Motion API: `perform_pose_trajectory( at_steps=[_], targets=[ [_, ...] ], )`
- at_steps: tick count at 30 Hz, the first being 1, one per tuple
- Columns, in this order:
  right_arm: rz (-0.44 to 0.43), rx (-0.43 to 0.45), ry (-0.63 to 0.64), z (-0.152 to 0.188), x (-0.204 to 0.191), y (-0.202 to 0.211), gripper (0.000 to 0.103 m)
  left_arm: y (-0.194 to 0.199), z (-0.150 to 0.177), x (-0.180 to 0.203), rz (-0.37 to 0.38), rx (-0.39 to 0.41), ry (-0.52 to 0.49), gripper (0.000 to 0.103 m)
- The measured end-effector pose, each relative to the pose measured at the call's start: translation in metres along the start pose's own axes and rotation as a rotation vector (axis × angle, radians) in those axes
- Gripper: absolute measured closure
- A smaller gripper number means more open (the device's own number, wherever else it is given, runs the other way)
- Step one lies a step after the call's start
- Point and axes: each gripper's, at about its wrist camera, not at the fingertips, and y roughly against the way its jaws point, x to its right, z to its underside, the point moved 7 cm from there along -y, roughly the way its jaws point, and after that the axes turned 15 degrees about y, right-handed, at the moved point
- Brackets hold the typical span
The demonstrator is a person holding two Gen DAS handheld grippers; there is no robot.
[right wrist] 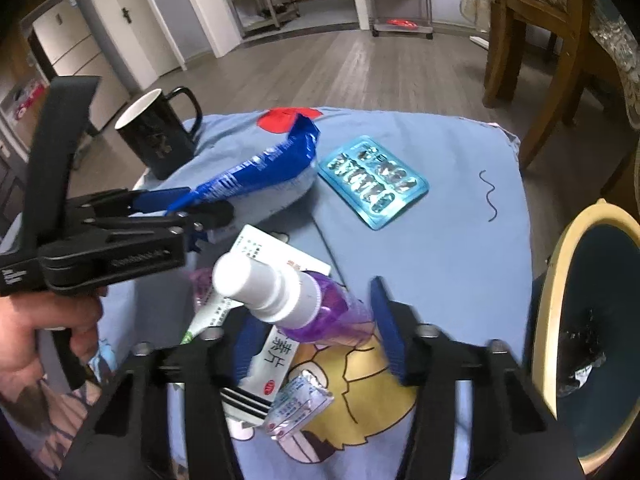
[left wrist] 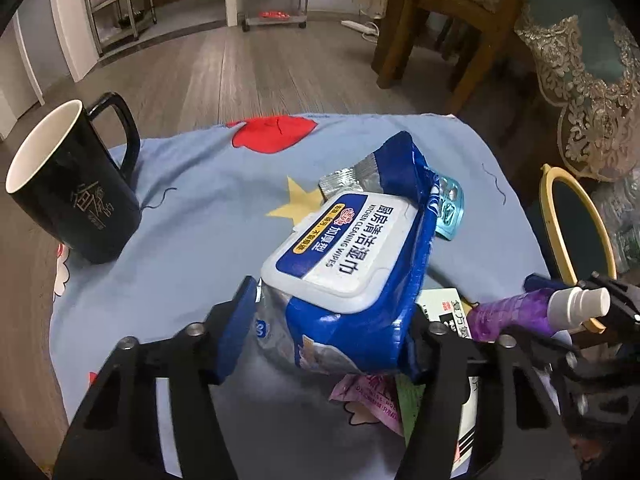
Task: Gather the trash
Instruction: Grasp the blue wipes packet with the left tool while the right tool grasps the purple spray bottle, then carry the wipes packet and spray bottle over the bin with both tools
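Observation:
In the left wrist view, my left gripper [left wrist: 328,332] is shut on a blue pack of kitchen wipes [left wrist: 348,260], its pads pressing the near end. The right wrist view shows that pack [right wrist: 256,172] tilted up off the blue cloth. My right gripper [right wrist: 316,332] is shut on a purple spray bottle [right wrist: 328,308] whose white cap points up and to the left. Under the bottle lie a white medicine box [right wrist: 276,264] and a foil sachet [right wrist: 298,404]. A blue blister pack [right wrist: 374,182] lies flat further back. A pink wrapper [left wrist: 372,400] lies beneath the wipes.
A black mug [right wrist: 160,140] stands at the table's far left corner. A yellow-rimmed bin [right wrist: 560,280] with a dark liner sits beside the table's right edge. Wooden chairs [right wrist: 532,40] stand behind it. A person's hand [right wrist: 40,340] holds the left gripper.

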Motion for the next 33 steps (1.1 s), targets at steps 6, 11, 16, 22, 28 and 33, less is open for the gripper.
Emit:
perform_pose_trajectory(
  at_steps=[6,11,16,22,28,33],
  targets=[
    [0.017,0.037,-0.018,-0.003,0.009,0.008,0.066,0.015,-0.007,0.004,0.041,0.055,0.025,0.058],
    [0.025,0.083,-0.057,-0.007,0.018,0.026,0.066,0.033,-0.015,0.001,0.107,0.082,0.102,0.079],
    [0.038,0.126,-0.087,-0.009,0.026,0.048,0.067,0.050,-0.017,0.000,0.165,0.096,0.164,0.079],
    [0.048,0.168,-0.119,-0.007,0.032,0.070,0.067,0.070,-0.019,0.007,0.240,0.108,0.208,0.080],
    [0.067,0.213,-0.148,0.002,0.044,0.099,0.066,0.085,-0.012,0.033,0.324,0.083,0.213,0.080],
    [0.102,0.241,-0.190,0.016,0.063,0.120,0.066,0.084,-0.001,0.060,0.383,0.043,0.208,0.080]
  ],
)
